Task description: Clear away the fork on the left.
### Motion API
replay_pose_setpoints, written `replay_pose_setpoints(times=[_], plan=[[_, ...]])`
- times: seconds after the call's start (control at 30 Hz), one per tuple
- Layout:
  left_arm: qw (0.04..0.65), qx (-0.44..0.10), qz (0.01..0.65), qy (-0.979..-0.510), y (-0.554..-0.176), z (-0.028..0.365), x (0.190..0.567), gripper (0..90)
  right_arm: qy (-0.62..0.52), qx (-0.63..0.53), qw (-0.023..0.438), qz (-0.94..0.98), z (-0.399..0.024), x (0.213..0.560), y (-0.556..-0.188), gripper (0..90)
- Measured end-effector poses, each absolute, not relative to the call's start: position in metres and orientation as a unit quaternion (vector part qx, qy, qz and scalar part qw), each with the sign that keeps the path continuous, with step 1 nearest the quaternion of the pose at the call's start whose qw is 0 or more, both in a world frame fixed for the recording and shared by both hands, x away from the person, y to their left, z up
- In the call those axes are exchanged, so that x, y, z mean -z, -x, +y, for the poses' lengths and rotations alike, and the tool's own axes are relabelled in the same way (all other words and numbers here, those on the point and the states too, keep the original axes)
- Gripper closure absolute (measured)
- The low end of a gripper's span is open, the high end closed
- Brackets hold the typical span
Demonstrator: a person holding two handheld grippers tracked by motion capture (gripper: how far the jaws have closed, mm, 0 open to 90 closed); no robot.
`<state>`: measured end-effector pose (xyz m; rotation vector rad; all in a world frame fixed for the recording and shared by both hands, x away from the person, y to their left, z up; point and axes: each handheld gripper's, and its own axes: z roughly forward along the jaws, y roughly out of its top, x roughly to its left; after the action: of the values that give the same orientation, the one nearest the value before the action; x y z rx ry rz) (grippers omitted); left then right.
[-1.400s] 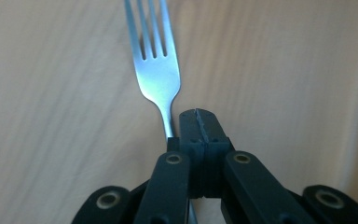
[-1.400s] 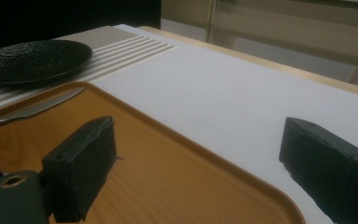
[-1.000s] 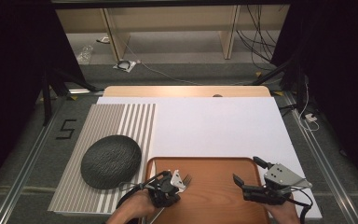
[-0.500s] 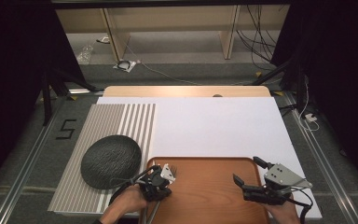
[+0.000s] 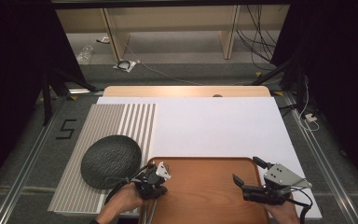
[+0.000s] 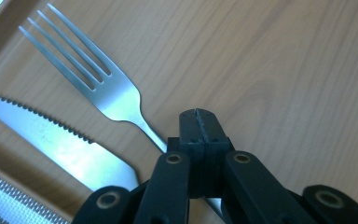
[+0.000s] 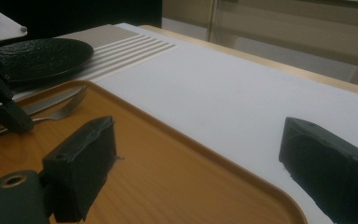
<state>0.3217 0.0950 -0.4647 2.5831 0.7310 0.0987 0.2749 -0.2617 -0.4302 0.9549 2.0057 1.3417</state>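
Note:
A steel fork [image 6: 107, 88] and a serrated knife [image 6: 60, 140] lie side by side at the left edge of a wooden tray [image 5: 205, 200]. My left gripper [image 5: 157, 183] is shut, its closed tips [image 6: 198, 126] low over the fork's handle, which runs underneath them. From the right gripper view the fork [image 7: 70, 109] and knife [image 7: 51, 102] show with the left gripper's tip on the handle. My right gripper [image 5: 246, 169] hangs open over the tray's right side, nothing between its jaws [image 7: 200, 154].
A black textured plate [image 5: 111, 161] sits on a striped placemat [image 5: 121, 121] left of the tray. A white board [image 5: 214, 126] covers the table behind the tray. Cables and shelf legs lie on the floor beyond the table.
My left gripper slid left across the tray toward its left rim, and the fork tines that showed to its right are now hidden by it. The right gripper stayed put.

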Motion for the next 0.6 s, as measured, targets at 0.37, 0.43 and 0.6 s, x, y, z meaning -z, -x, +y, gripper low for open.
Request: replay_pose_setpoints(times=[0.37, 0.43, 0.6], plan=[[0.225, -0.040, 0.273, -0.934, -0.3223, 0.1000, 0.4650, 89.6, -0.356, -0.498, 0.269, 0.743, -0.2617, 0.4304, -0.2752, 11.9], [0.225, -0.041, 0.275, -0.934, -0.3223, 0.1004, 0.4651, 89.6, -0.356, -0.498, 0.269, 0.743, -0.2618, 0.4305, -0.2752, 11.9], [0.223, -0.051, 0.273, -0.934, -0.3220, 0.1021, 0.4649, 89.0, -0.356, -0.499, 0.270, 0.743, -0.2617, 0.4303, -0.2750, 11.9]])
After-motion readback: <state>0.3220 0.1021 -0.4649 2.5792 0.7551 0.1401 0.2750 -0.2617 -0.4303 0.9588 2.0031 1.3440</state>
